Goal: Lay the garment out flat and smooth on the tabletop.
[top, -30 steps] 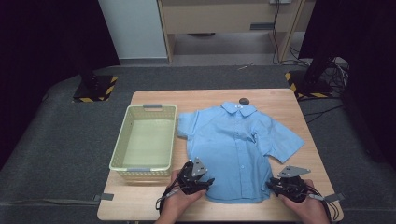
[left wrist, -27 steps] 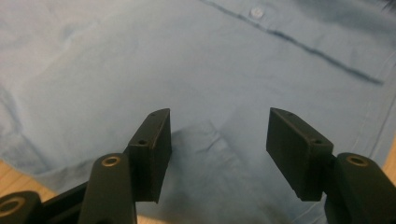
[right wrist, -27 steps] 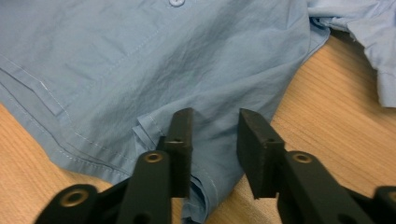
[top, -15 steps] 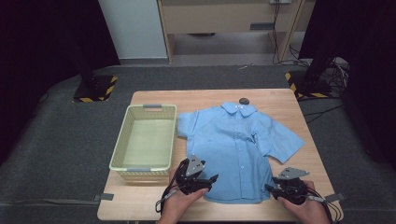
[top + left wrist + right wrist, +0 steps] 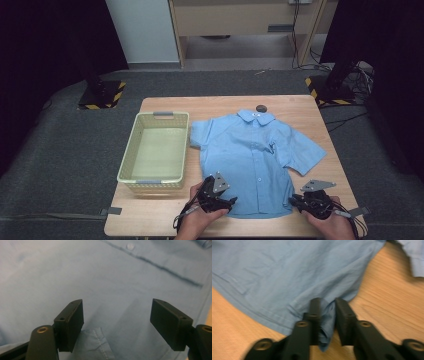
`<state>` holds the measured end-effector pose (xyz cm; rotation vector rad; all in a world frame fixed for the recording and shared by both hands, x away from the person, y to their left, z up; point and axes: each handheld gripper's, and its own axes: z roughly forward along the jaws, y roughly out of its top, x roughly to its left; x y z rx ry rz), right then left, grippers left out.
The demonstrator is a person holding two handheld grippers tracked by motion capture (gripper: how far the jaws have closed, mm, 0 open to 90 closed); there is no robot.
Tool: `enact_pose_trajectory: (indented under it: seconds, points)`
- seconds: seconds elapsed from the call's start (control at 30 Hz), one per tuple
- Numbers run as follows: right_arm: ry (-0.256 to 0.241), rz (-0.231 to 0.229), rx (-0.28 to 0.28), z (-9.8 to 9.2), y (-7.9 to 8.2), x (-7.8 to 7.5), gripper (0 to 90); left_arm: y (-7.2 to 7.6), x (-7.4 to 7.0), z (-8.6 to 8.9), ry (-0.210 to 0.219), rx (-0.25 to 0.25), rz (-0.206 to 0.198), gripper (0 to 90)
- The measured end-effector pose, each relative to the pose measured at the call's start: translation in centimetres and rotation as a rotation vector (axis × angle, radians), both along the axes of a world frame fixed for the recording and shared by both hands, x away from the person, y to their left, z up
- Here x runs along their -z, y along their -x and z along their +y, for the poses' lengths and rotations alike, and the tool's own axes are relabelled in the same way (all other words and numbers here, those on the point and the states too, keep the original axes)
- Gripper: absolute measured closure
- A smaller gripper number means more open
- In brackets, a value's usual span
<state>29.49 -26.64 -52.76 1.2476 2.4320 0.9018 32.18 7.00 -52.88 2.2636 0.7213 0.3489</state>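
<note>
Table (image 5: pixel 165 210) bears shirt (image 5: pixel 250 155); right gripper (image 5: pixel 327 305) pinches hem; left gripper (image 5: pixel 117 315) agape.

Even overhead light fell on the table (image 5: pixel 300 102), while the room around it lay nearly black. Shadows were soft and short. Both gripper views were dimmer and soft; the shirt (image 5: pixel 287 272) looked blurred, perhaps from motion, and the near black jaws were out of focus. No glare showed.

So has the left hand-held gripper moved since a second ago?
Yes, slightly. In the high view the left hand-held gripper has edged toward the person's right, away from the yellow basket, onto the hem of the blue shirt, jaws open.
</note>
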Motion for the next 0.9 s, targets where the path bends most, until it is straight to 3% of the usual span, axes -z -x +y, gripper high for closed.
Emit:
enact_pose_trajectory:
  seconds: [0.1, 0.13, 0.27, 0.33, 0.37, 0.43, 0.5, 0.57, 0.63, 0.7, 0.8, 0.9]
  points:
    - [-0.023, 0.015, -0.011, -0.1, -0.1, 0.0, 86.9, -0.3, 0.7, 0.0, -0.012, -0.003, 0.028, 25.9]
    - [-0.006, 0.009, -0.014, -0.2, -0.1, -0.1, 87.8, -0.3, 0.7, 0.1, -0.008, -0.005, 0.025, 25.8]
    - [0.142, -0.041, -0.004, -1.5, 0.3, -1.3, 88.4, -0.3, 0.7, 0.2, -0.017, -0.006, 0.027, 26.6]
    - [0.208, -0.041, 0.0, -2.4, 0.5, -1.7, 88.0, -0.4, 0.7, 0.4, -0.016, -0.006, 0.03, 26.7]
    - [0.219, -0.029, -0.012, -2.7, 0.6, -1.7, 86.5, -0.3, 0.6, 0.6, -0.019, -0.006, 0.032, 26.7]
    - [0.205, -0.03, -0.035, -3.2, 0.9, -1.5, 80.4, -0.3, 0.6, 0.9, -0.025, -0.006, 0.033, 26.7]
    - [0.161, -0.058, -0.007, -3.9, 0.8, -1.7, 73.2, -0.3, 0.5, 1.3, -0.031, -0.013, 0.038, 26.8]
    - [0.086, -0.085, 0.048, -4.4, 0.6, -2.2, 67.2, -0.3, 0.4, 1.7, -0.025, -0.017, 0.034, 27.8]
    - [0.017, -0.109, 0.1, -4.8, 0.2, -2.4, 62.7, -0.5, 0.2, 1.9, 0.008, -0.027, 0.023, 27.5]
    - [0.011, -0.123, 0.151, -4.9, -0.4, -2.1, 63.2, -0.9, 0.0, 2.1, 0.02, -0.04, 0.011, 27.4]
    - [0.025, -0.105, 0.196, -4.8, -1.6, -1.0, 62.6, -1.2, 0.4, 2.3, -0.002, -0.047, 0.018, 27.7]
    - [0.044, -0.093, 0.212, -4.6, -2.5, -0.3, 61.6, -1.2, 0.4, 2.6, -0.005, -0.053, 0.021, 28.2]
